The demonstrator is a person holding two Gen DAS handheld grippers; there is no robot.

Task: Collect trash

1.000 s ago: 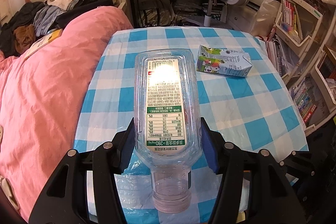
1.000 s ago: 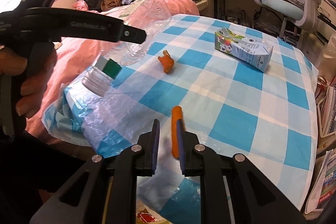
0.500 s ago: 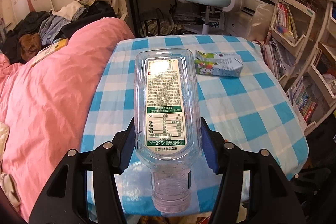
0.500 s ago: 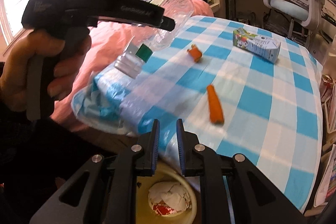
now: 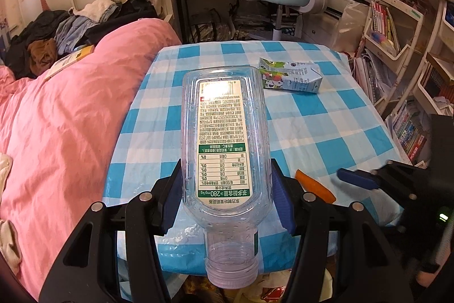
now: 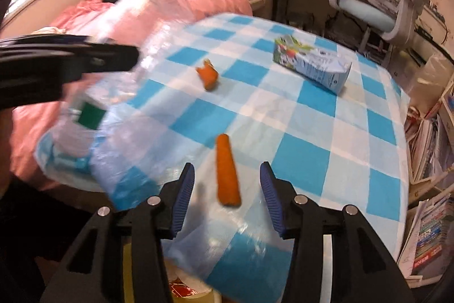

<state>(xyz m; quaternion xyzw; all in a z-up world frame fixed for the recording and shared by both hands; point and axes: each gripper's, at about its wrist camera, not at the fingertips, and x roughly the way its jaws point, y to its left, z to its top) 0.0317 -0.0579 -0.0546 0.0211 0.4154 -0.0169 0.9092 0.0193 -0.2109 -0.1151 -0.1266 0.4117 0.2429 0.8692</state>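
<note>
Trash on the checked table (image 6: 326, 115): 1 clear bottle (image 5: 225, 149), clamped neck-down in the left gripper (image 5: 225, 196) above the near edge. Right of it, the right gripper (image 6: 227, 189) has just been opening; its fingers stand apart either side of a long orange piece (image 6: 227, 171) lying near that edge, not yet pressing it. Judged step: bottle collected, orange piece next; closing squarely on it is required. A smaller orange scrap (image 6: 208, 74) and carton (image 6: 312, 66) lie farther off, with open cloth between.
</note>
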